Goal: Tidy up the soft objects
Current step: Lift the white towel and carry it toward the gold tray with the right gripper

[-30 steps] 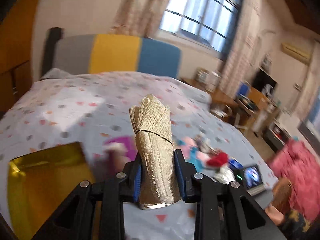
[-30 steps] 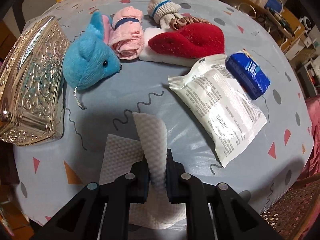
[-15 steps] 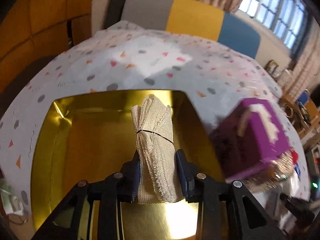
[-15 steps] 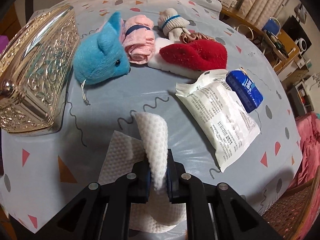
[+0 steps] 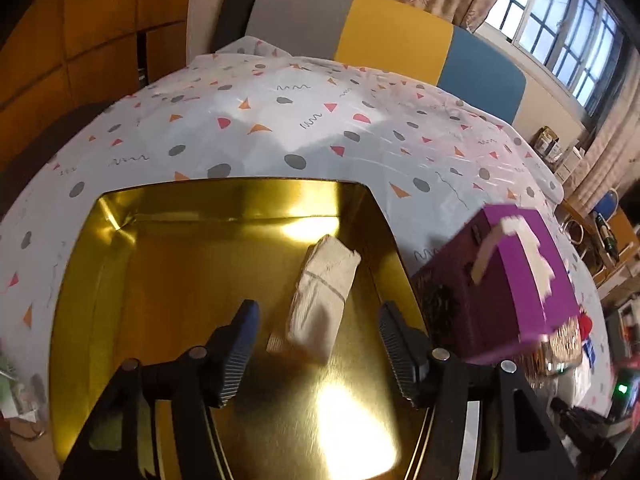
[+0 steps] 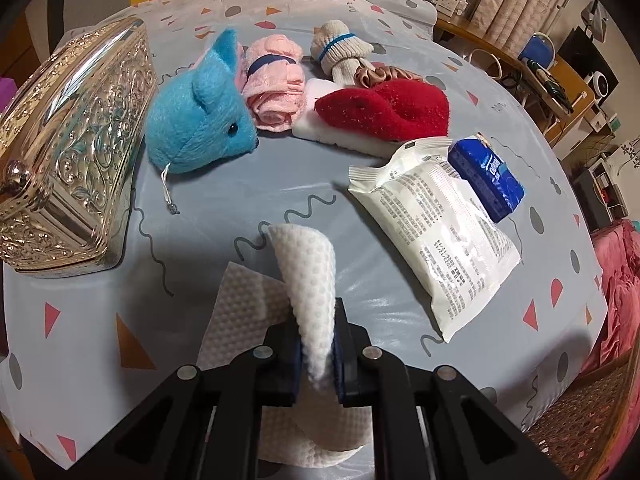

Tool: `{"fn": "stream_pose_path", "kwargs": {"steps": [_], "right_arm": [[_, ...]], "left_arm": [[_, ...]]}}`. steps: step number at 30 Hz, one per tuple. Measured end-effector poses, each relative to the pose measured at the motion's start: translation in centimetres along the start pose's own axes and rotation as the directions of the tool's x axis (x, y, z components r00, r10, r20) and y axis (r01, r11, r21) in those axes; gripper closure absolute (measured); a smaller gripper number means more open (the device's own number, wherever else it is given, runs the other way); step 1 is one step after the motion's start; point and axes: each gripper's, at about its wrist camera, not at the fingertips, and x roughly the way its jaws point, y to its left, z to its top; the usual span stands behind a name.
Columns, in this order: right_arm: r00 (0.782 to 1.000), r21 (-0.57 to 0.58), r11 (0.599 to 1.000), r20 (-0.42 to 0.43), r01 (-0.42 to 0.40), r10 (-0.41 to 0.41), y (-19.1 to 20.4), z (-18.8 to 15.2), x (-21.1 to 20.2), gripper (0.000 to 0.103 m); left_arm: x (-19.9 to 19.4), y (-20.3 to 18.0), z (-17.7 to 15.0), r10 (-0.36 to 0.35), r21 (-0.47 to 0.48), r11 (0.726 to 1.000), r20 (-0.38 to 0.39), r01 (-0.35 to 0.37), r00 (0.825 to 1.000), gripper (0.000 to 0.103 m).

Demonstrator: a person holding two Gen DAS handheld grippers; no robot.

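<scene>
Sock roll (image 5: 324, 296) released into gold tin (image 5: 120, 248) | left gripper (image 5: 316, 332) jaws just opened, clear of it | right gripper (image 6: 316, 356) clamps wipe (image 6: 308, 280) | one item stowed.

white packet (image 6: 436, 232), print too small, perhaps dated

Beige rolled cloth (image 5: 322, 298) lies tilted on the gold tray (image 5: 192, 264) floor

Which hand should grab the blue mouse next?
Probably the left. The left gripper is open, having just let go of the cloth roll in the gold box. The right gripper is shut on a white wipe, beside the mouse.
</scene>
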Motion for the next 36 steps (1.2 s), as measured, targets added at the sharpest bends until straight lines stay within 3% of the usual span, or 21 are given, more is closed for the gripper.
{"fn": "stream_pose_path", "kwargs": {"steps": [9, 13, 21, 28, 36], "right_arm": [[0.998, 0.072, 0.996, 0.037, -0.056, 0.053, -1.6, -0.7, -0.5, 0.093], [0.991, 0.126, 0.983, 0.032, -0.135, 0.132, -2.8, -0.4, -0.7, 0.095], [0.968, 0.107, 0.971, 0.154, -0.214, 0.196, -3.3, 1.5, -5.2, 0.095], [0.918, 0.041, 0.951, 0.276, -0.308, 0.285, -1.9, 4.1, -10.7, 0.095], [0.825, -0.065, 0.894, 0.36, -0.444, 0.436, 0.4, 5.4, -17.2, 0.095]], "left_arm": [[-4.2, -1.1, -2.9, -0.02, 0.048, 0.999, 0.054, 0.018, 0.998, 0.033], [-5.6, -1.5, -3.7, -0.022, 0.077, 0.997, 0.074, 0.016, 0.997, 0.032], [-6.2, -0.9, -4.2, -0.012, 0.067, 0.998, 0.075, 0.007, 0.997, 0.03], [-6.0, -0.4, -4.6, -0.008, 0.055, 0.998, 0.065, 0.005, 0.998, 0.029], [-6.3, 0.9, -4.6, 0.0, 0.023, 1.0, 0.068, -0.001, 0.998, 0.029]]}}
